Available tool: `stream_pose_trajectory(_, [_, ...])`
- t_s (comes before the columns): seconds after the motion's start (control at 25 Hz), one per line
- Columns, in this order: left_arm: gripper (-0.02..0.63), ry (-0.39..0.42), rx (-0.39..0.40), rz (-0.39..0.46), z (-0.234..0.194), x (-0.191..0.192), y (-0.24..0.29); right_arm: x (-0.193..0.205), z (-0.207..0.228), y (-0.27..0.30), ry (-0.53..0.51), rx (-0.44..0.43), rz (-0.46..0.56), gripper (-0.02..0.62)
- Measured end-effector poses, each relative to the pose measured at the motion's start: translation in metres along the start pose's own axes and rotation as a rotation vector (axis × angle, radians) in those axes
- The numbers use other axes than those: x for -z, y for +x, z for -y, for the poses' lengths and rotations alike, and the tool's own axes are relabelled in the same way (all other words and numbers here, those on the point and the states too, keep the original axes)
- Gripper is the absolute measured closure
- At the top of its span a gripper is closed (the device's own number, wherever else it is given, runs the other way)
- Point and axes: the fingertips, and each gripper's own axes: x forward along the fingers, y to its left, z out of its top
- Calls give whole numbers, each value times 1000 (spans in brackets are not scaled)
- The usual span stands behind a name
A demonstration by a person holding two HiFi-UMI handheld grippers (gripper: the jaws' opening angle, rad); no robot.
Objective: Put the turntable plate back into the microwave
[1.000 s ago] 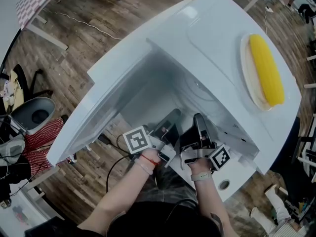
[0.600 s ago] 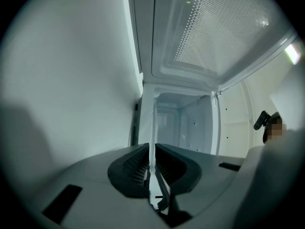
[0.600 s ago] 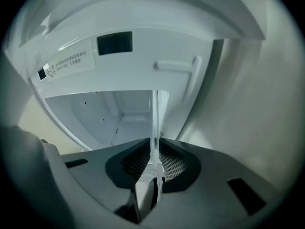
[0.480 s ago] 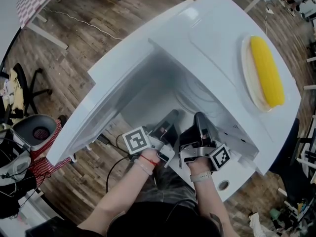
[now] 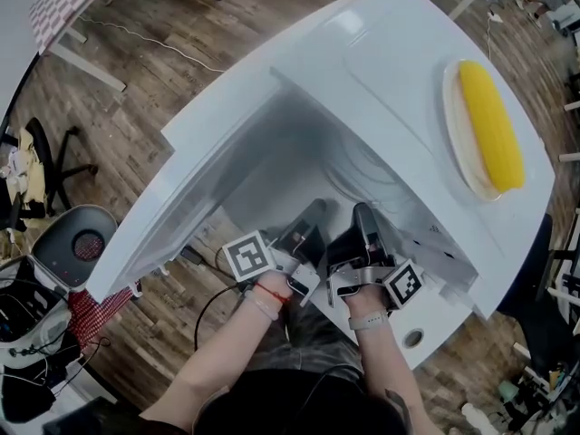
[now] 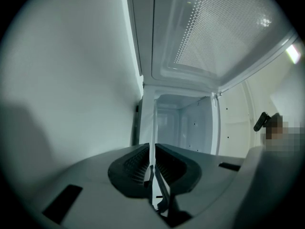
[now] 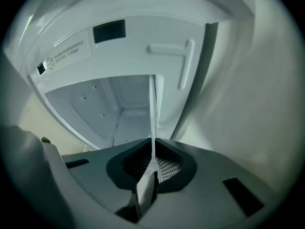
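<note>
The clear glass turntable plate (image 5: pixel 367 172) is held level at the mouth of the white microwave (image 5: pixel 299 80), partly inside the cavity. My left gripper (image 5: pixel 314 214) is shut on its near rim. My right gripper (image 5: pixel 363 217) is shut on the same rim just to the right. In the left gripper view the plate's thin edge (image 6: pixel 153 128) runs out from between the closed jaws of the left gripper (image 6: pixel 152 162) toward the cavity (image 6: pixel 183 120). The right gripper view shows the same edge (image 7: pixel 152 113) pinched by the right gripper (image 7: pixel 153 155).
The microwave door (image 5: pixel 195 198) hangs open to the left; its dotted window (image 6: pixel 224 27) fills the top of the left gripper view. A plate (image 5: pixel 456 143) with a yellow corn cob (image 5: pixel 491 125) sits on the microwave's top. Chairs and clutter (image 5: pixel 54 270) stand on the wood floor.
Both grippers and the plate have edged slightly further toward the cavity. On the floor at the left, the chair and clutter have shifted.
</note>
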Motion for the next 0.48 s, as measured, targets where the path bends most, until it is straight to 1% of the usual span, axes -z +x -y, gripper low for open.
stream_pose_trajectory(0.36, [563, -5, 0, 2, 0, 3, -4, -1, -1, -6, 17, -25, -18, 558])
stream_pose_trajectory(0.48, [563, -4, 5, 1, 0, 5, -7, 5, -3, -17, -4, -37, -45, 569])
